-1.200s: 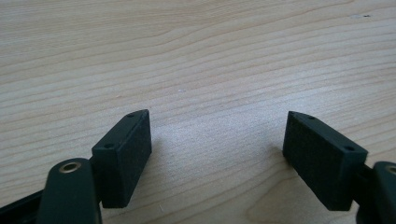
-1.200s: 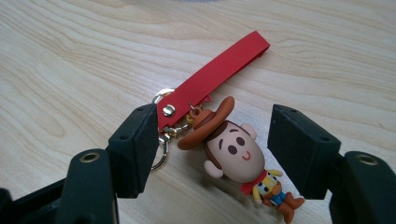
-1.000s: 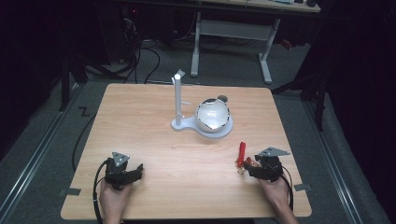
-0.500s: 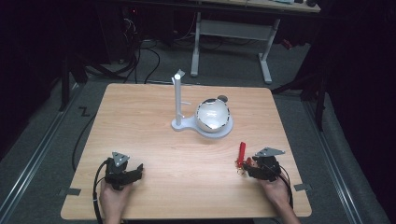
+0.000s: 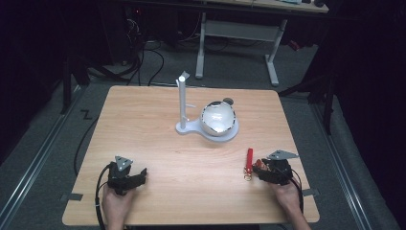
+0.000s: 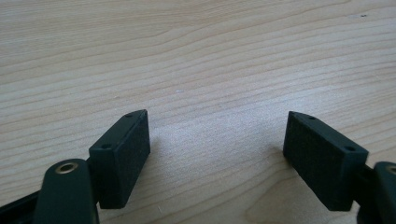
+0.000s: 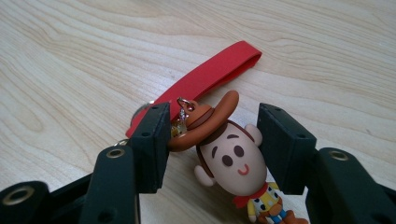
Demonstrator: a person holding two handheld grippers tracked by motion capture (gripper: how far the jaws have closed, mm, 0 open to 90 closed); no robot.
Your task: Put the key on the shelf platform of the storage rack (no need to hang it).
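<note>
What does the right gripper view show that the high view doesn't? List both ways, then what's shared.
Right gripper view: the cowboy figure in detail, its face, brown hat and red scarf, between the jaws of the right tongs. High view: the white stand, the shiny ball on its base, the left tongs. Shared: the red strap on the wooden table.

We see almost no change across the high view. The right gripper [image 5: 260, 170], at about four o'clock on the worktop [image 5: 158, 129], has crept slightly toward six o'clock over the last second, and the right hand [image 5: 286, 194] has come back with it. The red strap [image 5: 249, 156] beside it has slid the same way by about as little.
</note>
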